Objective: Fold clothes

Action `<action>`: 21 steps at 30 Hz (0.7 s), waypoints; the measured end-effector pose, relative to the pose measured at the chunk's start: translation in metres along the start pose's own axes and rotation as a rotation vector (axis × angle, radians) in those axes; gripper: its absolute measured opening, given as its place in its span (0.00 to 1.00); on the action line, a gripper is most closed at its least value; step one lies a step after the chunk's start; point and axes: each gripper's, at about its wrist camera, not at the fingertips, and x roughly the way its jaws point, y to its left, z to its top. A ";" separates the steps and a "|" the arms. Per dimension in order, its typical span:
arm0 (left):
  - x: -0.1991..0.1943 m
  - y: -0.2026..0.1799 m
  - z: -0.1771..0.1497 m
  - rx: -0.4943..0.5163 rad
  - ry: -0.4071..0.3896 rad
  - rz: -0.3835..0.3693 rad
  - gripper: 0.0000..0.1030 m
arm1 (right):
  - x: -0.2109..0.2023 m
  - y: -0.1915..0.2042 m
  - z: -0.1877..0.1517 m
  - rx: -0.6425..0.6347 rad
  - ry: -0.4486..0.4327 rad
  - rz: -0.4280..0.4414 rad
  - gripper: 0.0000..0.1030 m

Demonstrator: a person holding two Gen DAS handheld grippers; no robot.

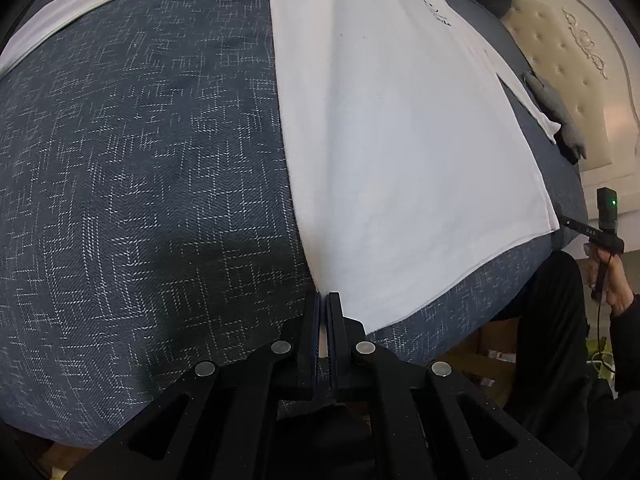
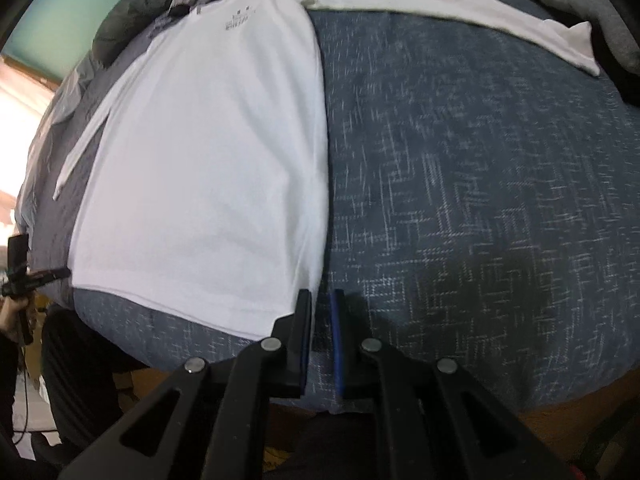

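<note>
While the white shirt (image 2: 208,160) lies flat on the bed (image 2: 460,200), hem along the near edge, the left hand-held gripper (image 1: 324,300) pinches its hem corner. The right hand-held gripper (image 2: 320,300) hovers slightly parted beside the other corner, holding nothing.

cream tufted headboard (image 1: 576,60) behind the blue patterned bedspread (image 1: 140,160).

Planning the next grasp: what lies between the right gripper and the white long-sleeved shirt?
Only dark blue patterned bedspread, in the right wrist view; the edge of the shirt lies beside the right gripper.
</note>
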 end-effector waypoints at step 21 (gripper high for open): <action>-0.010 0.069 0.012 -0.001 0.002 -0.009 0.03 | 0.032 -0.023 0.030 0.044 0.047 0.085 0.05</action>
